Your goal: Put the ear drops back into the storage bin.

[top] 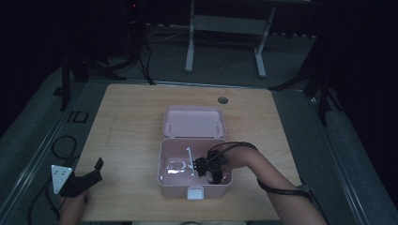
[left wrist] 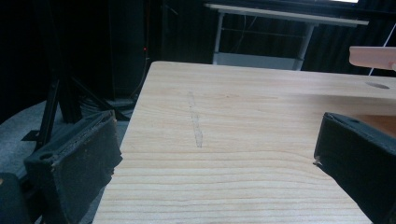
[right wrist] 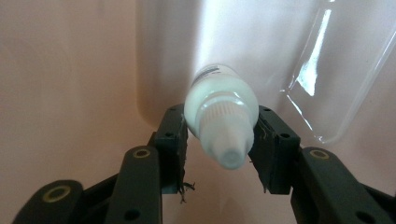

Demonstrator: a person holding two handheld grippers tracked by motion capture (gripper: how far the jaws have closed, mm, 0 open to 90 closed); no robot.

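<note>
Left of the pink box [top: 195,186], near the table [top: 131,122] edge: left gripper [top: 94,172], jaws wide, empty. Inside the box, at its right end — right gripper [top: 210,169], clamped on a white bottle [right wrist: 219,109], cap toward the camera.

White capped tube [right wrist: 219,116] inside pink box [top: 164,180]

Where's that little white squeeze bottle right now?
The small white plastic bottle sits clamped between the right gripper's black jaws, nozzle toward that gripper's camera. In the high view, the gripper is down inside the open pink plastic box, at its right side.
</note>
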